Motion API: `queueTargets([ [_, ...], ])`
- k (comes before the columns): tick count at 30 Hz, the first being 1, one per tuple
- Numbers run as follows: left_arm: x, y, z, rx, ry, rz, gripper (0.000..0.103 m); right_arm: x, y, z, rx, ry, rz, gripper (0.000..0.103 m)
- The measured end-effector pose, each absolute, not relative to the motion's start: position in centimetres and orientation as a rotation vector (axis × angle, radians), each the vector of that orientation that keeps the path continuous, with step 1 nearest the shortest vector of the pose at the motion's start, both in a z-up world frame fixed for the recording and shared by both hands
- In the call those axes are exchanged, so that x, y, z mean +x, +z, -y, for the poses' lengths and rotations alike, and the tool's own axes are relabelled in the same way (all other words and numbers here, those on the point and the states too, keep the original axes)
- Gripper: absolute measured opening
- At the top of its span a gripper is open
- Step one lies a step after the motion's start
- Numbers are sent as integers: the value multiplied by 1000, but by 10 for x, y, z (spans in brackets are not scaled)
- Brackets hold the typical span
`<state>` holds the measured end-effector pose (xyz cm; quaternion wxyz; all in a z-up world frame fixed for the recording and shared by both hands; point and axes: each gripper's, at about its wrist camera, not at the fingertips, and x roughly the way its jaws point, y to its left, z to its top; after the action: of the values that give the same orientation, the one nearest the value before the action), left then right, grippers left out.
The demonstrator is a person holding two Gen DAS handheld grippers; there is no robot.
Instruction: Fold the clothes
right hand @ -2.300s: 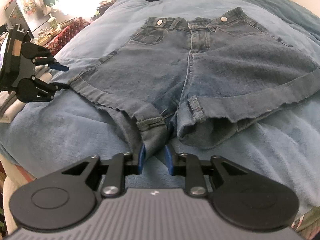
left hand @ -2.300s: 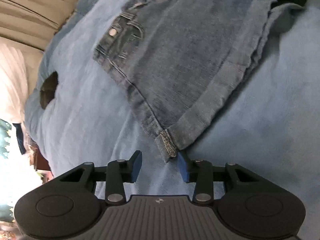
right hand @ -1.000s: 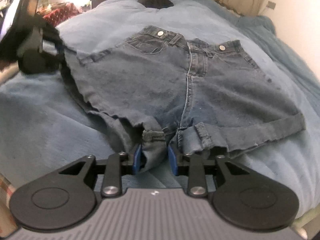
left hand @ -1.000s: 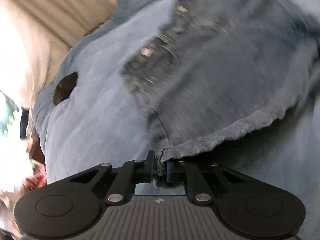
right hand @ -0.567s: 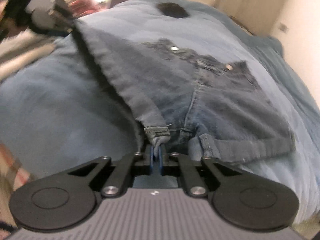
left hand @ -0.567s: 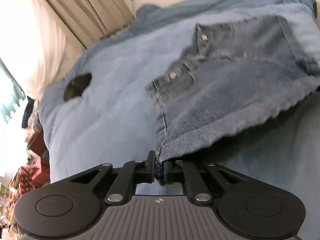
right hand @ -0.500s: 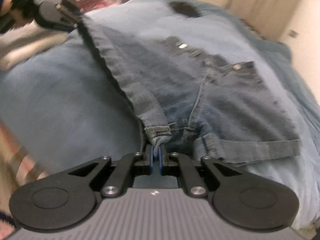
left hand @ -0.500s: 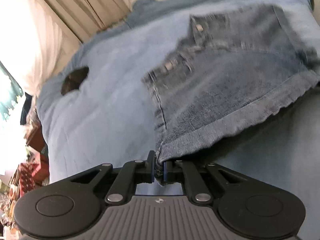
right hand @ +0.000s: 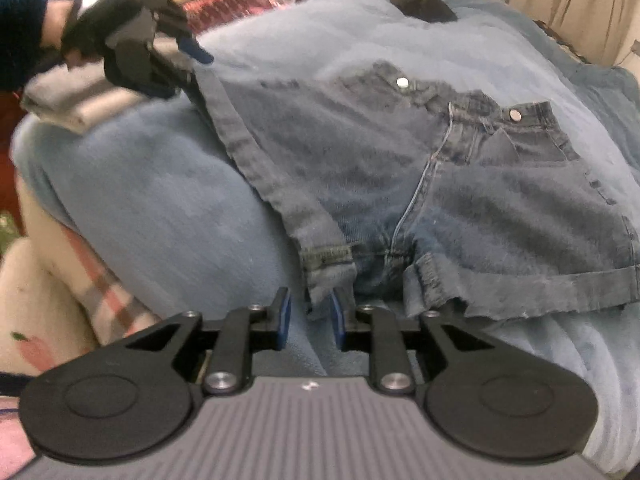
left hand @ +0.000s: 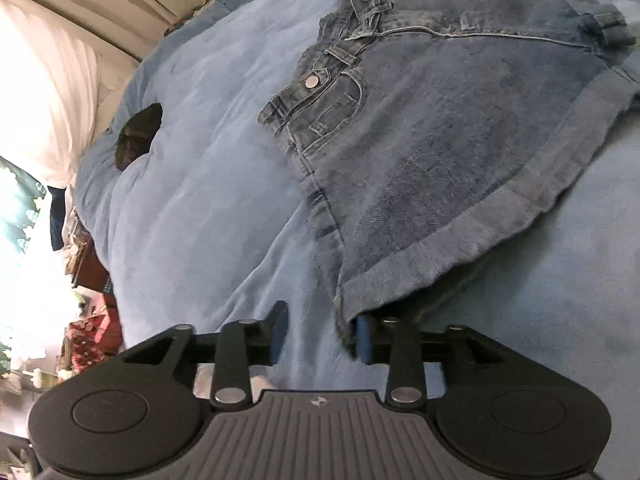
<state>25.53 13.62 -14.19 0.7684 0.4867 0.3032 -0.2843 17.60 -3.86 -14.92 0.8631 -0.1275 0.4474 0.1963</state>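
Blue denim shorts (left hand: 440, 140) lie front-up and spread on a blue blanket (left hand: 208, 200). My left gripper (left hand: 320, 336) hovers at the outer corner of one leg hem. Its jaws are opening, and the hem corner hangs loose against the right pad (left hand: 363, 340). In the right wrist view the shorts (right hand: 400, 180) stretch away from my right gripper (right hand: 309, 320). Its jaws are opening too, with the inner hem corner loose between the pads. My left gripper (right hand: 180, 72) shows at the top left of that view, at the far end of the same hem.
A dark round patch (right hand: 424, 6) sits on the blanket beyond the waistband. Folded grey cloth (right hand: 80, 100) lies at the bed's left edge, beside a person's dark sleeve (right hand: 20, 32). A plaid cover (right hand: 100, 292) hangs below the blanket. Beige curtains (left hand: 100, 0) stand behind the bed.
Both grippers were shut on the leg hem half a second ago; now both sets of jaws stand apart and the hem hangs loose. Both hands rose a little.
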Motion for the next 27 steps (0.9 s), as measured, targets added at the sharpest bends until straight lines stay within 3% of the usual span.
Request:
queueTargets([
  [4,242,-125,-146,1064,-555,-682,40,178,-124,65,-221,454,-890,25],
  [9,206,-91,-132,840,-509,-708,39,186,-101,115,-241,454,-824,31],
  [14,154,-77,-66,640,-607,-686,39,199,-94,178,-328,388,-783,32],
  [20,110,-100,33,562,-783,-694,39,222,-101,259,-514,275,-737,35],
  [27,100,-135,86,632,-761,-734,36,238,-129,314,-686,238,-681,33],
])
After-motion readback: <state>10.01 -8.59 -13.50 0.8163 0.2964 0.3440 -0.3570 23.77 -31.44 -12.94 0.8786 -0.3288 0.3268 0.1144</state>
